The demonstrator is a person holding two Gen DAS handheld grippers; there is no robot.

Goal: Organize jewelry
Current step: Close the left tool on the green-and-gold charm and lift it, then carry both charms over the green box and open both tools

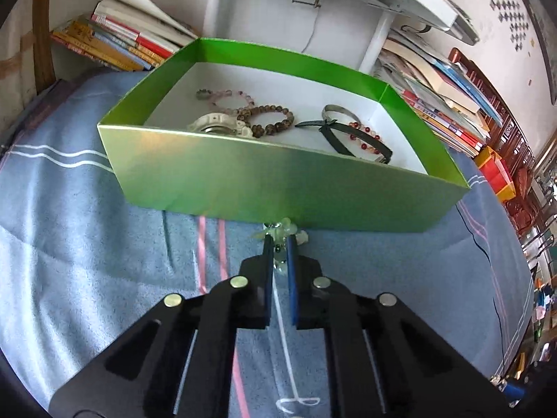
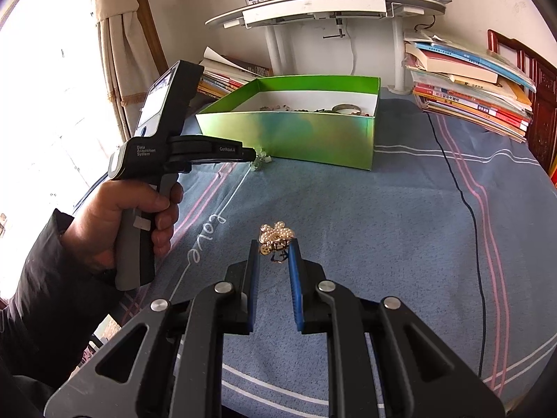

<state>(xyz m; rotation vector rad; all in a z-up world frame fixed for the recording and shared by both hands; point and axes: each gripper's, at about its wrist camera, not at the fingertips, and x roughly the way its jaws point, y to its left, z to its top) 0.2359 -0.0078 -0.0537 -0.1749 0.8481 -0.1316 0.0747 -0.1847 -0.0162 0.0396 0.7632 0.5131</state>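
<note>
- Left gripper angled down, clamped on pale green ornament at box front wall.
- Right gripper angled down, gripping pearl brooch, box at 12 o'clock.

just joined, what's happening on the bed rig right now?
A person is sorting jewelry into an open green cardboard box on a blue striped bedsheet. The left gripper is shut on a pale green flower-shaped piece just in front of the box's near wall. The right gripper grips a gold pearl-cluster brooch further back. Bead bracelets, a silver bangle and a black band already lie inside.
</note>
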